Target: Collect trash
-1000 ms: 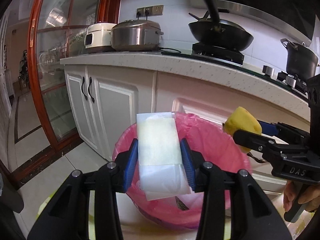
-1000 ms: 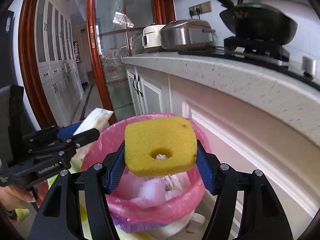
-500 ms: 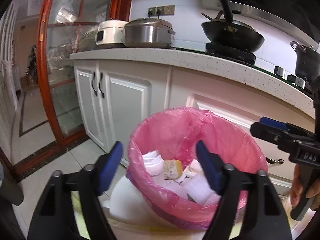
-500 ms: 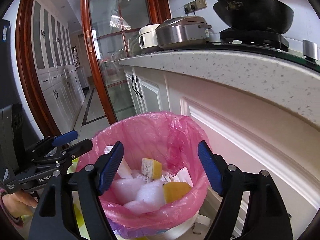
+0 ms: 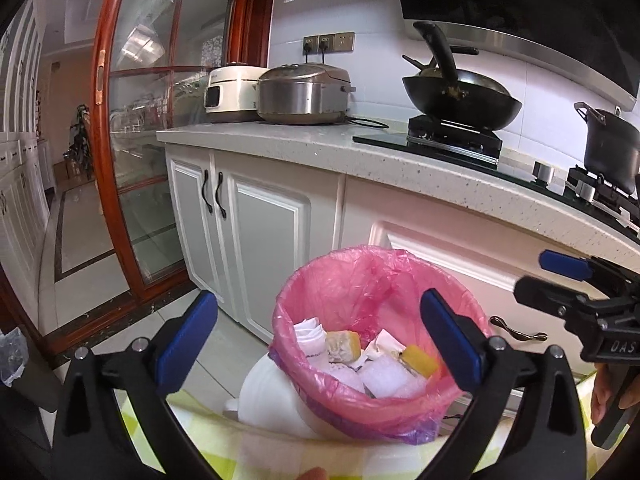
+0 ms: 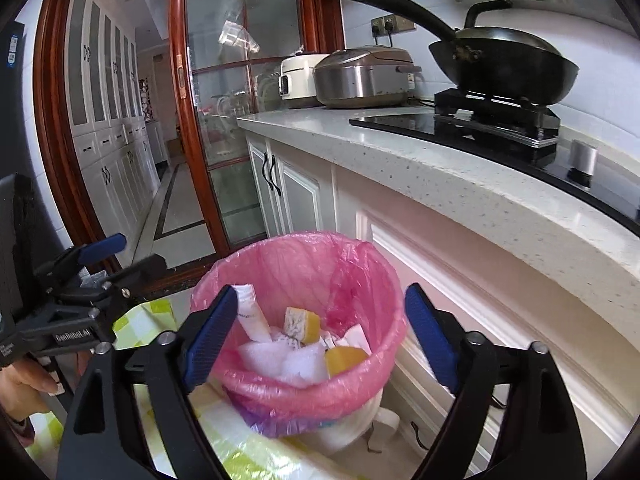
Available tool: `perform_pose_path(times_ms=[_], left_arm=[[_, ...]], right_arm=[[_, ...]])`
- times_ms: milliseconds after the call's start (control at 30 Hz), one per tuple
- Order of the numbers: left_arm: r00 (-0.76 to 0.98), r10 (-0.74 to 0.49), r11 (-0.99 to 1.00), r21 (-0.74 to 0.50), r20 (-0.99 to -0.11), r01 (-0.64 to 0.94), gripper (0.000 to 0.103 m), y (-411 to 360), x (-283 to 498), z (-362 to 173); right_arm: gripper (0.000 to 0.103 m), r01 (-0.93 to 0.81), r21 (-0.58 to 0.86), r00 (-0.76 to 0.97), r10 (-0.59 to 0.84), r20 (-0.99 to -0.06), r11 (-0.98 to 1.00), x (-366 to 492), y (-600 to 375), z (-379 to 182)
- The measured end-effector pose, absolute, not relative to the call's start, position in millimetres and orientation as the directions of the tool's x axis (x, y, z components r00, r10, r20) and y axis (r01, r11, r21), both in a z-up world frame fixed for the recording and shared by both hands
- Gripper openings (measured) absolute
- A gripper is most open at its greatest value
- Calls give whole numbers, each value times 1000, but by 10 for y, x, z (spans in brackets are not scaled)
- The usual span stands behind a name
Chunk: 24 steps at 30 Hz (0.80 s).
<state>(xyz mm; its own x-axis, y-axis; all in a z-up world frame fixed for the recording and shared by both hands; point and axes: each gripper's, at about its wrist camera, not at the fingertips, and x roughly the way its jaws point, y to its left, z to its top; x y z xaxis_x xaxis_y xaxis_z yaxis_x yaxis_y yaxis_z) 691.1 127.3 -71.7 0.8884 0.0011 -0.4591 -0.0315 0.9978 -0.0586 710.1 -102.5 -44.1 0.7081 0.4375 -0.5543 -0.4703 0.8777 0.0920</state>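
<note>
left gripper point(image 5: 318, 340) agape | right gripper point(image 6: 318, 334) agape | pot point(image 5: 610, 152) left-view only

Your left wrist view: looks forward-down along left gripper point(image 5: 318, 338), near pink-lined bin point(image 5: 360, 276). Your right wrist view: same bin point(image 6: 288, 248) from right. Shared: bin, countertop point(image 5: 304, 148), wok point(image 6: 504, 64).

Both claws are black plastic with blue pads and silver screws. The left claw point(image 5: 318, 344) is marked GenRobot.AI, while the right claw point(image 6: 316, 330) reads DAS.
</note>
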Motion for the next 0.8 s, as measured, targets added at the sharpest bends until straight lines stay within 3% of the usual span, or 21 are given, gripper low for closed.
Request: perform_pose_path(times_ms=[467, 800], left_arm=[[890, -17, 999, -42, -455, -2, 98, 1088, 6177, -158], [911, -20, 1000, -24, -412, 11, 98, 937, 5143, 348]], right_arm=[[85, -432, 59, 706, 378, -598, 900, 6482, -1220, -10], [85, -377, 72, 737, 346, -580, 923, 5434, -1496, 595]])
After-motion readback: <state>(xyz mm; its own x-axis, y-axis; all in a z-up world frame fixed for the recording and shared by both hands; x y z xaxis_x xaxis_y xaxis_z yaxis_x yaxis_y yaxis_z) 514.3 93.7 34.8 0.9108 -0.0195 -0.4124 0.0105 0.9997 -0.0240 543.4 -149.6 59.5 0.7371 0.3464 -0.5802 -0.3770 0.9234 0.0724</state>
